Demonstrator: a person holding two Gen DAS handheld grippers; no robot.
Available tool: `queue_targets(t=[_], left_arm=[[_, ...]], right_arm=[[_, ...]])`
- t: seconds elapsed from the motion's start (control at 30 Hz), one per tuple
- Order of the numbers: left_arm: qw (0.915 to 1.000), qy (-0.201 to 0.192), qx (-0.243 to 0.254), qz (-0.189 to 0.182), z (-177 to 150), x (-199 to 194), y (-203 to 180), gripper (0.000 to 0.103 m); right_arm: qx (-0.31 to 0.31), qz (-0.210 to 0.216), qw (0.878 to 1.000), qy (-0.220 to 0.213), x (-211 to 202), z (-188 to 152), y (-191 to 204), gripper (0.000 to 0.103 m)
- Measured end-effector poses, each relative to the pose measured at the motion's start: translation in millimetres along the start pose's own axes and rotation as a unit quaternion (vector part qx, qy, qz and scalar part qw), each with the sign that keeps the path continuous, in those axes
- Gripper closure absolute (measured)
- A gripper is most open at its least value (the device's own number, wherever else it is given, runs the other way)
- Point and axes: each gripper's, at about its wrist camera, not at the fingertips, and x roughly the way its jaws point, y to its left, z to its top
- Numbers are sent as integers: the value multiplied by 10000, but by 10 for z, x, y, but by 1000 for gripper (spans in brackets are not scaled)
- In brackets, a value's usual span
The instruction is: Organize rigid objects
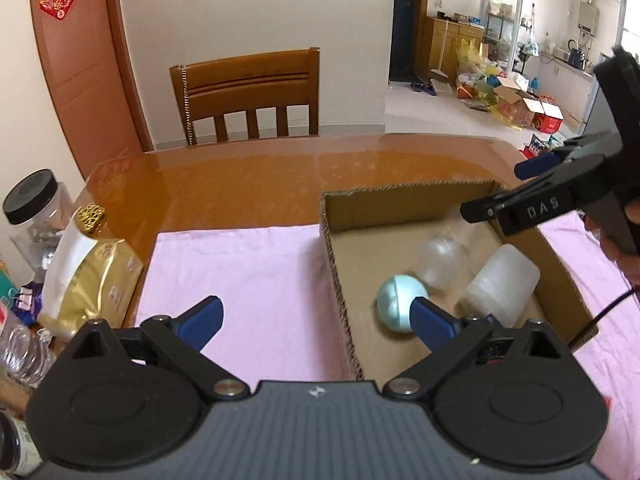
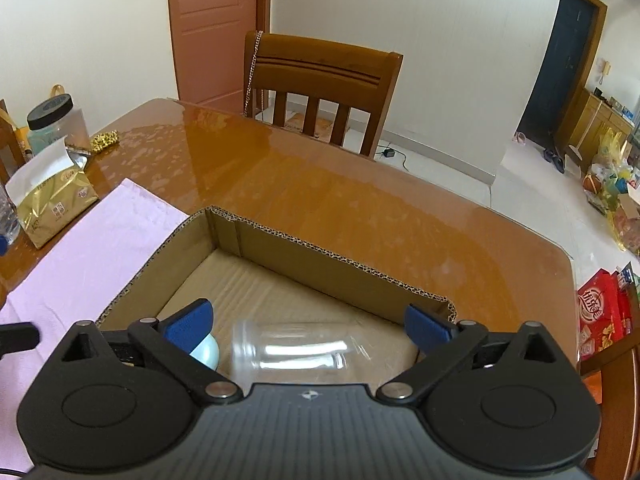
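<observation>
An open cardboard box (image 1: 408, 194) (image 2: 320, 246) stands on a pink cloth (image 1: 240, 272) (image 2: 80, 256). Inside it lie a light blue ball (image 1: 402, 304) (image 2: 206, 354), a clear plastic cup (image 1: 444, 262) (image 2: 292, 350) on its side, and a white translucent bottle (image 1: 500, 288). My left gripper (image 1: 316, 320) is open over the box's left wall, with nothing between its pads. My right gripper (image 2: 308, 324) (image 1: 496, 188) is open above the box's right side. The clear cup lies below and between its fingers, and the pads do not touch it.
A wooden chair (image 1: 248, 92) (image 2: 320, 88) stands at the table's far side. At the left are a clear jar with a black lid (image 1: 32, 200) (image 2: 52, 120), a gold packet (image 1: 96, 280) (image 2: 52, 208) and a water bottle (image 1: 20, 344). The glossy tabletop (image 2: 360, 200) ends at the right.
</observation>
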Motion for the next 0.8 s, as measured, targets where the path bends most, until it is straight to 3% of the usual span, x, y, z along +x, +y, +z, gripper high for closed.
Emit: queue_targets(t=[0.53,0.8], left_arm=[[9996,-277,-1,-38,-246,-346,-66,2],[9996,-267,-73,40,-500,-520,-71,1]], right_arm=[[22,-107,9999,-45,-333,-227,149,0],[335,-317,9989,-99,-642,-584,267,0]])
